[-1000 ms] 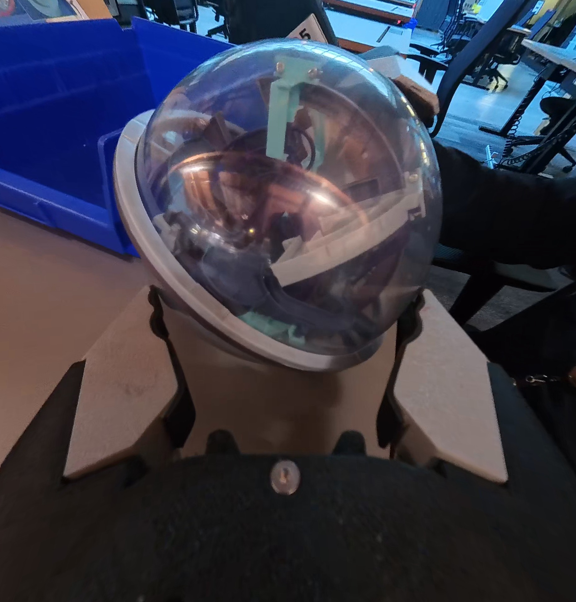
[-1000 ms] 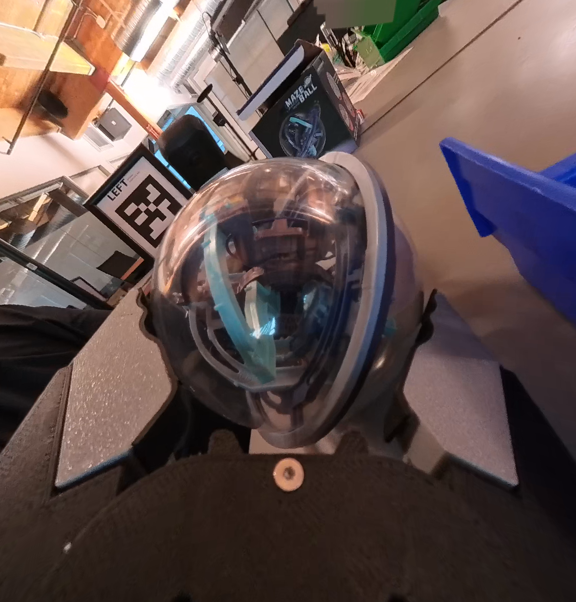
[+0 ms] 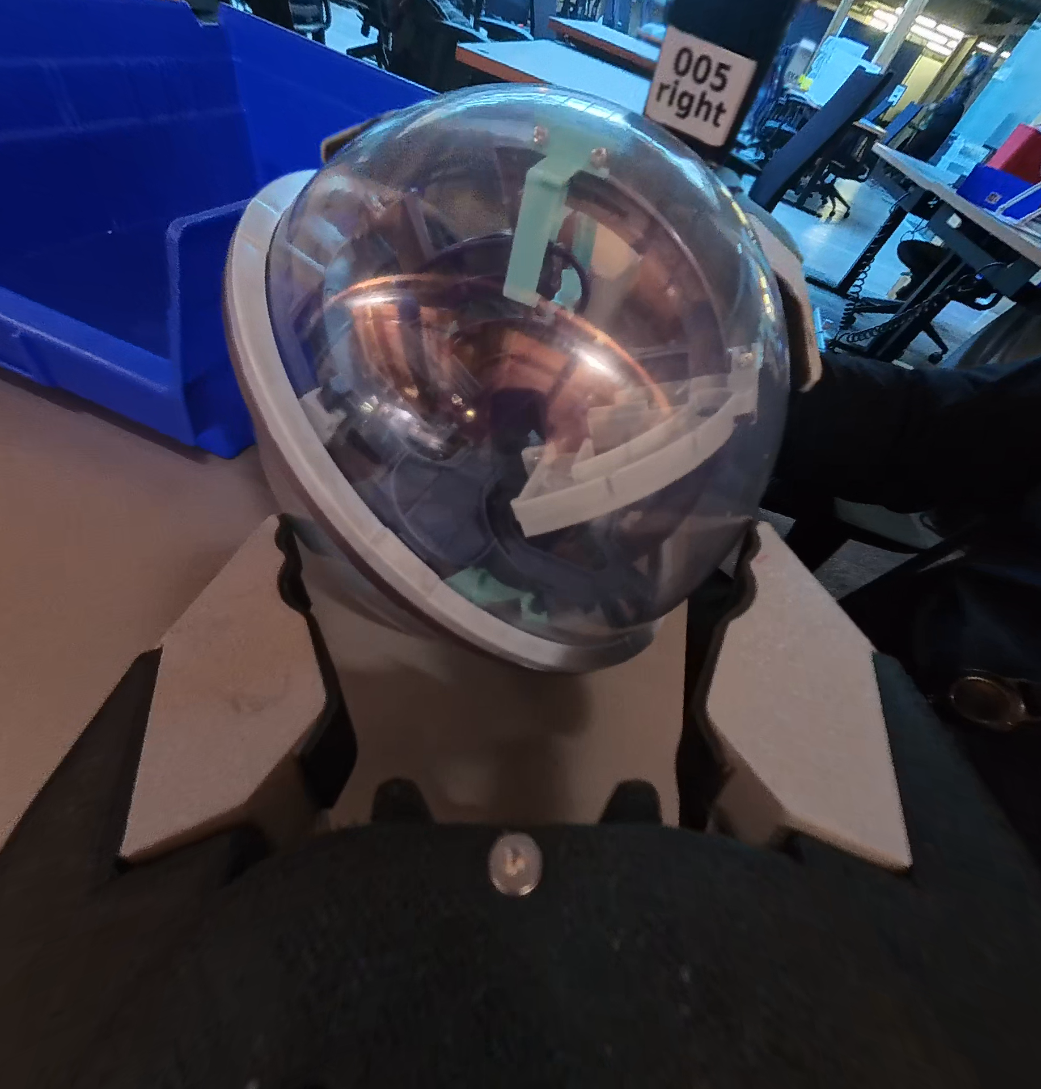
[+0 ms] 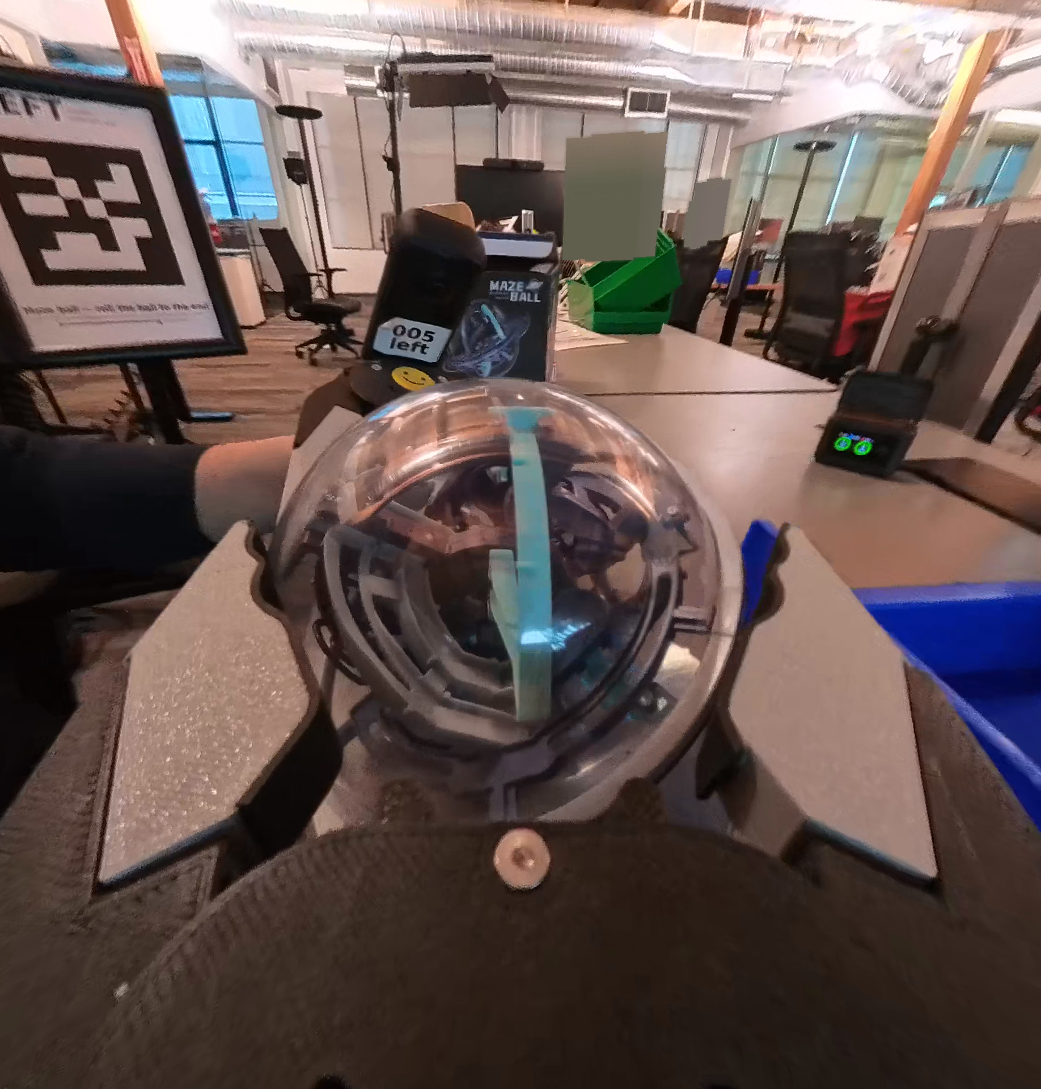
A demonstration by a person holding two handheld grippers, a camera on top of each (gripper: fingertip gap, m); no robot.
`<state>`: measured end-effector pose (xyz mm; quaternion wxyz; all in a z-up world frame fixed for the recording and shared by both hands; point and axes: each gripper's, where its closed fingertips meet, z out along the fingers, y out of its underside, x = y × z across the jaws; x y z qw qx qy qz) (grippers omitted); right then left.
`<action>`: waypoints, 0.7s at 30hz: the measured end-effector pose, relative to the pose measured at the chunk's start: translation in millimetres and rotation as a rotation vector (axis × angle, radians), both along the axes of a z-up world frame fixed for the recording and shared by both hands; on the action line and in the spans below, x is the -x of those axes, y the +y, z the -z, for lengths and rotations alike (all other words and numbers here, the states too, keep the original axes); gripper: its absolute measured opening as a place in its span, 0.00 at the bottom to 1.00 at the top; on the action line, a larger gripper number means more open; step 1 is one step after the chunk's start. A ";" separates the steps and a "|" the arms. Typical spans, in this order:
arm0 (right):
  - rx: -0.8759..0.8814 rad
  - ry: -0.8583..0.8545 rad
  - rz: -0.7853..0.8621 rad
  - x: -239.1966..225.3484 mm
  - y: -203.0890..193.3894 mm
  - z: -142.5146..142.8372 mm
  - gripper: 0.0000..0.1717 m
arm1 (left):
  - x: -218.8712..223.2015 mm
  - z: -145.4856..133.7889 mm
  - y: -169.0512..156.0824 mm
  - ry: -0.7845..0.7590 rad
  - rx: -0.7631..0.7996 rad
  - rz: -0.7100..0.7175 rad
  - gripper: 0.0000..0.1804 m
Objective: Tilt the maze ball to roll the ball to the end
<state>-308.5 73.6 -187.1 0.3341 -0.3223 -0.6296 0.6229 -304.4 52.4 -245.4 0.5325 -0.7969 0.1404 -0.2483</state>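
Note:
The maze ball (image 3: 524,365) is a clear sphere with a white rim and grey, teal and brown tracks inside. My left gripper (image 3: 515,536) is shut on it, with the pads (image 3: 285,548) pressed against its lower sides. My right gripper (image 4: 512,566) is shut on the same maze ball (image 4: 494,589) from the opposite side. Its pads (image 4: 259,566) press against the ball's flanks. Each gripper shows behind the ball in the other's view: the right one's fingers (image 3: 795,294) and the left one's body (image 4: 418,294). The ball is held above the table (image 4: 742,442). I cannot make out the small ball inside.
A blue bin (image 3: 94,206) stands on the table close to the ball, and shows in the right wrist view (image 4: 977,648). A dark maze ball box (image 4: 506,318), green bins (image 4: 624,289) and a small black device (image 4: 865,430) stand farther back. A framed marker sign (image 4: 88,218) and a person's sleeve (image 4: 94,501) are at the left.
The right gripper has swung from a strongly tilted pose to level, turning the maze ball. Its teal track now runs upright. Both grippers kept their hold, and the right gripper's label now shows above the ball.

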 end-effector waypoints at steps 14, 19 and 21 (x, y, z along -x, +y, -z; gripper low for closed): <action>-0.079 -0.092 -0.073 -4.8 -4.2 17.5 0.92 | 2.7 -6.3 -3.2 -0.059 -0.020 0.020 0.76; -0.075 -0.115 -0.078 -1.4 -5.5 15.7 0.91 | 3.1 -3.6 -3.7 -0.089 0.014 0.029 0.77; -0.077 -0.114 -0.080 -1.7 -4.8 15.2 0.91 | 3.4 -3.7 -3.7 -0.089 0.014 0.027 0.77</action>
